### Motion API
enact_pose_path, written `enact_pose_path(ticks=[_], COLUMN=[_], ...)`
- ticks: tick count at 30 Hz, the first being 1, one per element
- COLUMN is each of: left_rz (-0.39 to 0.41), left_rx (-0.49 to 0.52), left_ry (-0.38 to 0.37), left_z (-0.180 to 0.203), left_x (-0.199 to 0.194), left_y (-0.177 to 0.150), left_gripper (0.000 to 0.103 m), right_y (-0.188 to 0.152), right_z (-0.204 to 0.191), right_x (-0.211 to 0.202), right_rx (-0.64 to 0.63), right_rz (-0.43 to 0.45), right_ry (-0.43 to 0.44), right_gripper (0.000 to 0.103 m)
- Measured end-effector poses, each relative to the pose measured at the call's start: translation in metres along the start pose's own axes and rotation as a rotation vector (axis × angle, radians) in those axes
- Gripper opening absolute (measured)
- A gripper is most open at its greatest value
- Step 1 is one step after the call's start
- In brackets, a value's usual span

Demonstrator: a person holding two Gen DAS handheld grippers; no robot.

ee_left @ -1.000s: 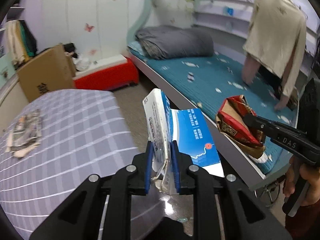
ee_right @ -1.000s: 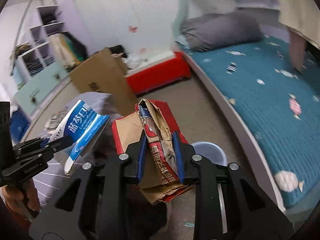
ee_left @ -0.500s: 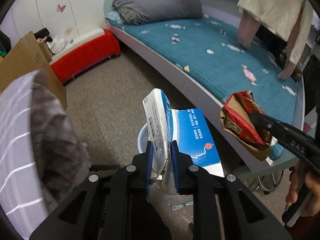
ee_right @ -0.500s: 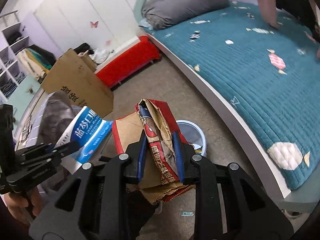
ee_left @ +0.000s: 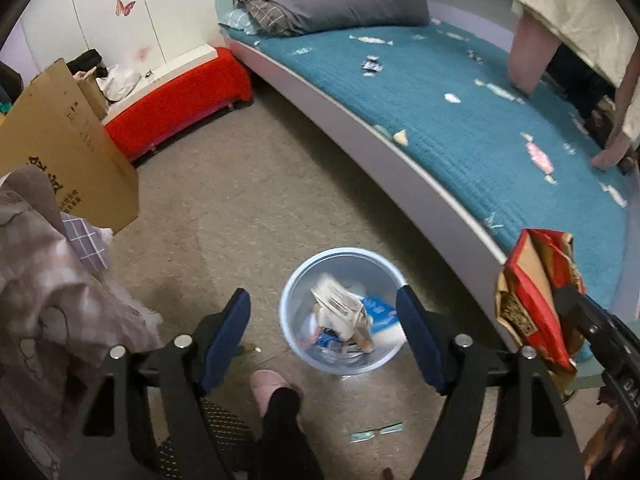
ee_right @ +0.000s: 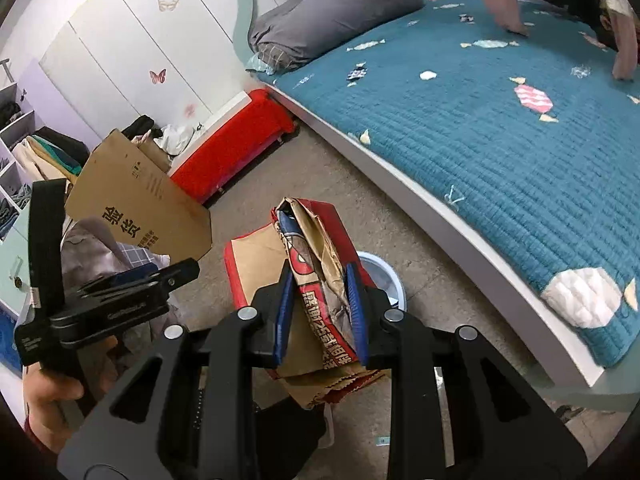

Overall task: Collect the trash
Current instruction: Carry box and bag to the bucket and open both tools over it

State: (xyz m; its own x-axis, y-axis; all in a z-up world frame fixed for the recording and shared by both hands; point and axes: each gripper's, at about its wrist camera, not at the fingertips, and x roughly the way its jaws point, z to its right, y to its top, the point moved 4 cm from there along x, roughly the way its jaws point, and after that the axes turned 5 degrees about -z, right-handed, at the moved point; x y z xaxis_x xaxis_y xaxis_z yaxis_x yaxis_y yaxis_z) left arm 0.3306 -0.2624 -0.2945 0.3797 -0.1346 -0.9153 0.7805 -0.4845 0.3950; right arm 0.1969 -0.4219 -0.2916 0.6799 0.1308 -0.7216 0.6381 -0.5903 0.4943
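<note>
The floor (ee_left: 240,208) is a speckled grey-beige carpet running between a bed (ee_left: 460,112) with a teal quilted cover on the right and a white wardrobe wall (ee_right: 132,40) dotted with butterfly stickers at the back. A grey folded duvet (ee_left: 332,0) lies at the head end of the bed, and a low red bench (ee_left: 180,104) stands on the floor against the wall beside it. A large cardboard box (ee_left: 60,148) leans at the left, with rumpled checked fabric (ee_left: 48,304) heaped below it. A pale blue bin (ee_left: 296,300) stands on the floor near the side edge of the bed, already holding a blue-and-white carton and other crumpled packaging (ee_left: 344,316). The left tool (ee_left: 324,320) hovers over the bin with its blue-padded fingers spread wide apart and nothing between them. The right tool (ee_right: 320,308) is clamped on a crumpled red and brown paper bag (ee_right: 316,280), held in the air above the floor; from its own camera the bag hides most of the bin. A pink slipper (ee_left: 272,384) and a dark-trousered leg show below the bin, and a small paper scrap (ee_left: 376,432) lies on the floor near them.
</note>
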Motion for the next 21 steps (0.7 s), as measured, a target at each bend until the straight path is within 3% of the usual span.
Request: enact_pose_path(ticks=[11,21], left_rz=[0.015,0.129], left_rx=[-0.041,-0.023], left_ry=[0.056,0.276], left_z=[-0.024,-0.041], left_x=[-0.010,-0.040], left_y=[-0.016,-0.007], left_gripper=[0.076,0.083], right_y=[-0.014,-0.009], right_z=[-0.019,-0.039], right_x=[0.026,0.059], right_rx=[-0.020,-0.004], right_rz=[-0.068,-0.094], right_ry=[0.010,0.034], right_gripper=[0.025,0.026])
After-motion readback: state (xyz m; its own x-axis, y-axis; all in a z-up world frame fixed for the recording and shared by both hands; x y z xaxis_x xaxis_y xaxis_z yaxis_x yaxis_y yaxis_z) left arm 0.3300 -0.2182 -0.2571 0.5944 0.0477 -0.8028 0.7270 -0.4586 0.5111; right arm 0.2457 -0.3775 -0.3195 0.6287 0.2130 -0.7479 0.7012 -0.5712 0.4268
